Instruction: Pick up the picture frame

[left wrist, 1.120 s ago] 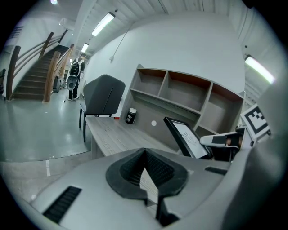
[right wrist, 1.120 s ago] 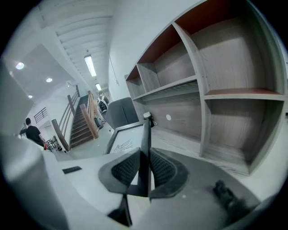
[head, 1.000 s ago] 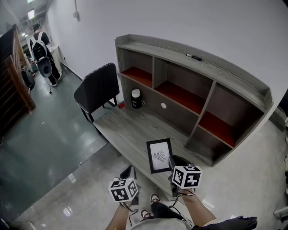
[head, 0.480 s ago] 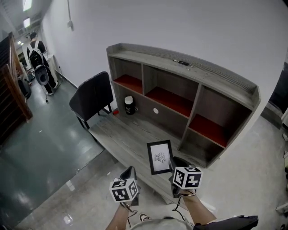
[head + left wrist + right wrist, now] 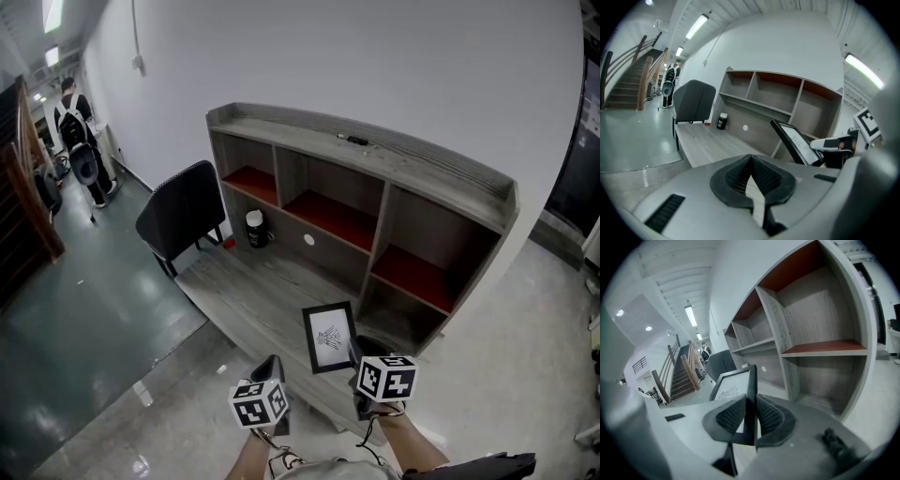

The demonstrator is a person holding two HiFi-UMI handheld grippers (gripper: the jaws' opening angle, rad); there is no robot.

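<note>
My left gripper (image 5: 750,163) has a smooth grey shell and two black pads (image 5: 768,176) with little ridges on them. My right gripper (image 5: 751,403) looks just the same. Each one wears a white cube with black square marks: left cube (image 5: 258,405), right cube (image 5: 386,378). Thin black cords (image 5: 371,428) hang by my wrists.

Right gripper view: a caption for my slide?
The right gripper clamps the picture frame by its edge, before wooden shelves.
</note>
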